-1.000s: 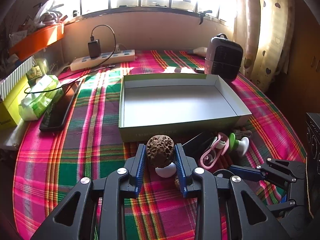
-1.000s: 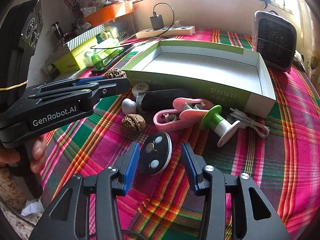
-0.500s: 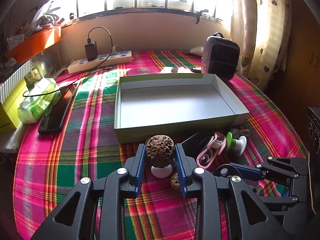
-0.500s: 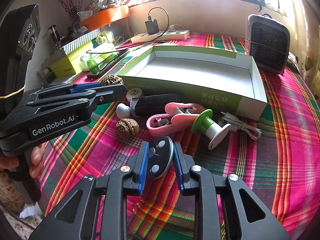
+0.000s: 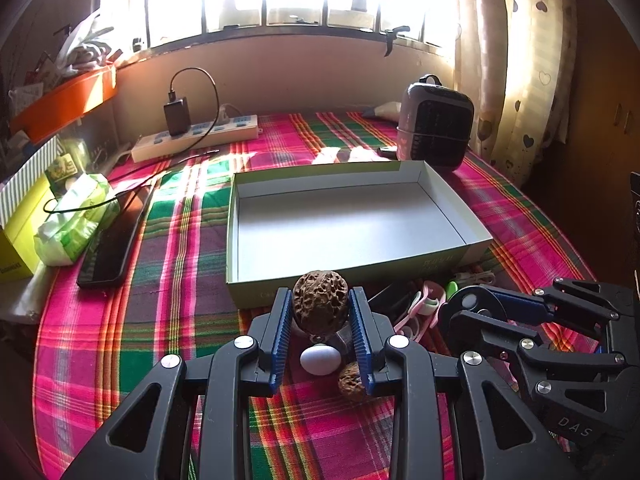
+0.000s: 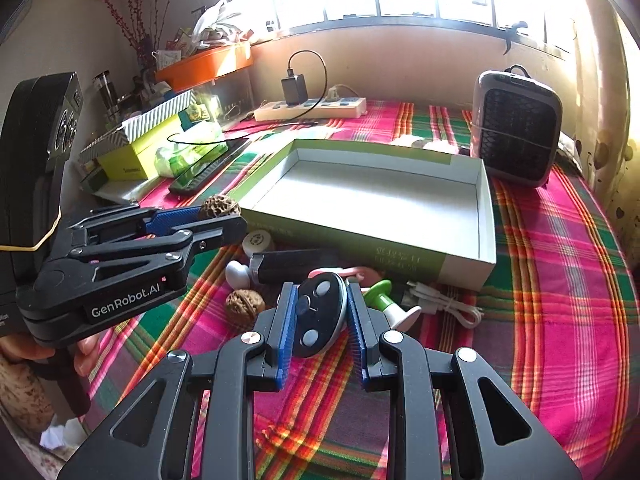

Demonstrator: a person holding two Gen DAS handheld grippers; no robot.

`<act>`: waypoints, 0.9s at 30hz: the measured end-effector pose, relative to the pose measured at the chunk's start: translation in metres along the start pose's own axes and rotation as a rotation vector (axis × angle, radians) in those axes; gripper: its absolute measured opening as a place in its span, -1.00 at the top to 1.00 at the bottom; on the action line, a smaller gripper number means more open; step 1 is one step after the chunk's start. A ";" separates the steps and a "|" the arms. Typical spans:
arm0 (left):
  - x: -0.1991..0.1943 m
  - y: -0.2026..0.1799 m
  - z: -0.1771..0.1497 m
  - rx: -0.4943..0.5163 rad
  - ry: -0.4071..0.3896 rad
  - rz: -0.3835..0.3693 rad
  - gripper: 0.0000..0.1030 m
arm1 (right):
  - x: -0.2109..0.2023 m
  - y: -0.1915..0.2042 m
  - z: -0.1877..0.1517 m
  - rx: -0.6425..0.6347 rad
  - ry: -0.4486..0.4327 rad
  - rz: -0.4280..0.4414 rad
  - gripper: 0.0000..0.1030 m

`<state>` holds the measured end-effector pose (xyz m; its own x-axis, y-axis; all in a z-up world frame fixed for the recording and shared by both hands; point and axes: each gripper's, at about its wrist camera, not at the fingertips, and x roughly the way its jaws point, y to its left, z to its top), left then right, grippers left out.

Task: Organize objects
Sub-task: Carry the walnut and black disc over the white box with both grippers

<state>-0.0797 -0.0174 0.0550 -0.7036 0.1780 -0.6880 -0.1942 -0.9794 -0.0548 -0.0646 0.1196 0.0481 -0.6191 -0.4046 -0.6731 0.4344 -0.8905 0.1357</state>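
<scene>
My left gripper (image 5: 320, 308) is shut on a dark pitted walnut (image 5: 320, 300), held above the cloth just before the near wall of the empty green box (image 5: 248, 292). My right gripper (image 6: 322, 312) is shut on an oval black remote with round buttons (image 6: 320, 314), lifted off the cloth. In the right wrist view the left gripper (image 6: 224, 216) shows at left with its walnut (image 6: 219, 207). On the cloth below lie a second walnut (image 6: 245, 306), a white egg-shaped piece (image 5: 320, 361), a pink clip (image 6: 352, 272) and a green-and-white spool (image 6: 386, 304).
A black flat case (image 6: 296, 262), a round white cap (image 6: 256, 240) and a white cable (image 6: 448, 300) lie before the box. A small heater (image 6: 516, 128), power strip (image 5: 192, 140), phone (image 5: 108, 244), tissue pack (image 5: 76, 220) and yellow boxes (image 6: 136, 156) ring the plaid table.
My right gripper closed on the black remote and raised it off the cloth. The left gripper kept hold of its walnut and hardly moved.
</scene>
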 end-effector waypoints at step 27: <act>0.042 0.028 0.069 -0.011 -0.011 0.017 0.48 | 0.042 -0.037 0.091 0.033 -0.019 -0.031 0.50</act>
<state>-0.1613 -0.0308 0.0745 -0.7142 0.1624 -0.6809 -0.1747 -0.9833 -0.0513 -0.1662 0.1164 0.0805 -0.6447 -0.3799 -0.6634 0.3926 -0.9091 0.1390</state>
